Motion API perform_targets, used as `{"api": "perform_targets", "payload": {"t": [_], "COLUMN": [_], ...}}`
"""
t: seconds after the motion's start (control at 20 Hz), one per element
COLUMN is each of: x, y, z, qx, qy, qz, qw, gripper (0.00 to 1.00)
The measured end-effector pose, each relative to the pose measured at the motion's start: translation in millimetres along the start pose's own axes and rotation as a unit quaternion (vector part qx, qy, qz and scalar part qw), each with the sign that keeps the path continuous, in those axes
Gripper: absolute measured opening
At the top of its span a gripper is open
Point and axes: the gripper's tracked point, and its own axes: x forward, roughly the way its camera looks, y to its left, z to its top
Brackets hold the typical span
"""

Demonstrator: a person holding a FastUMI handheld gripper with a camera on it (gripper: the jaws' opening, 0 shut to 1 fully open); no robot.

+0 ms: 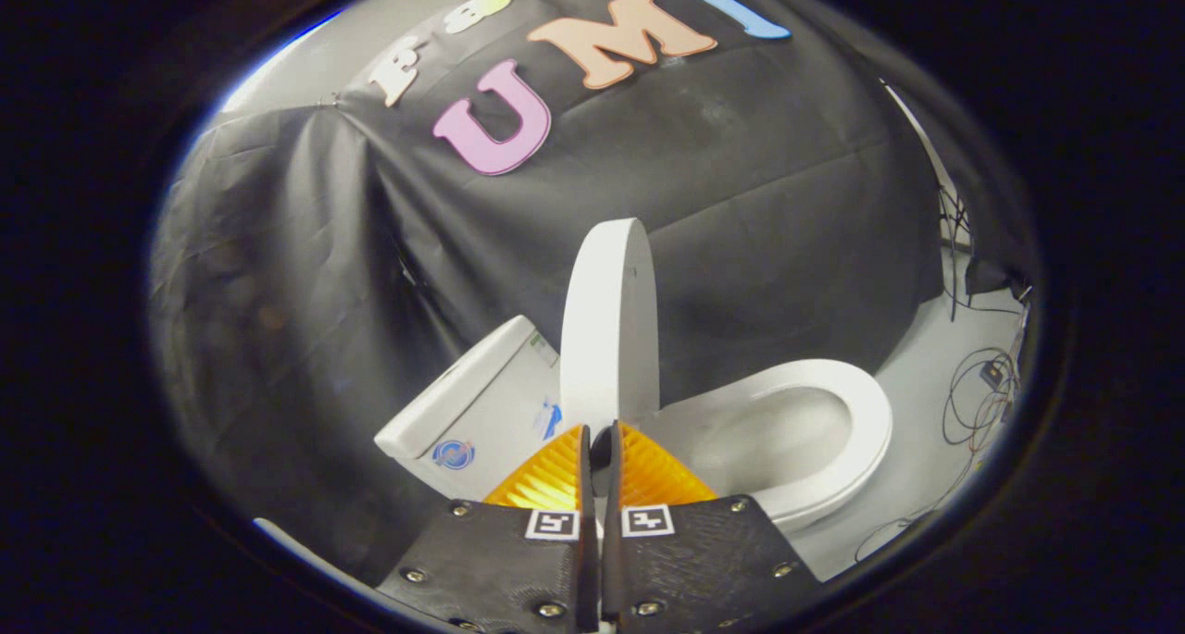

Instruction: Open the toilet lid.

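Observation:
The white toilet lid stands raised almost upright, edge-on to me, just beyond my fingertips. To its right lies the open seat ring with the bowl showing inside it. To the lid's left is the white tank with a blue round sticker. My gripper is shut, its two fingers nearly touching with only a thin slit between them. Nothing is held. Its tips sit close to the lid's lower edge; whether they touch the lid I cannot tell.
Black cloth hangs behind and left of the toilet. A pale floor runs to the right of the bowl, with loose dark cables lying on it near the booth's right side.

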Motion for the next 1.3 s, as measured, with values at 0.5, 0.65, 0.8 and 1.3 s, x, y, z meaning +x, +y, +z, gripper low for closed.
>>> {"api": "perform_targets", "payload": {"t": [0.5,0.65,0.8,1.3], "x": [27,33,38,52], "y": [65,81,93,122], "z": [-9,-16,-19,-32], "qx": [-0.016,-0.018,-0.012,-0.013], "qy": [-0.015,-0.016,-0.018,-0.016], "qz": [0.047,0.061,0.075,0.102], "qw": [0.999,0.998,0.997,0.995], "gripper": [0.03,0.03,0.03,0.03]}}
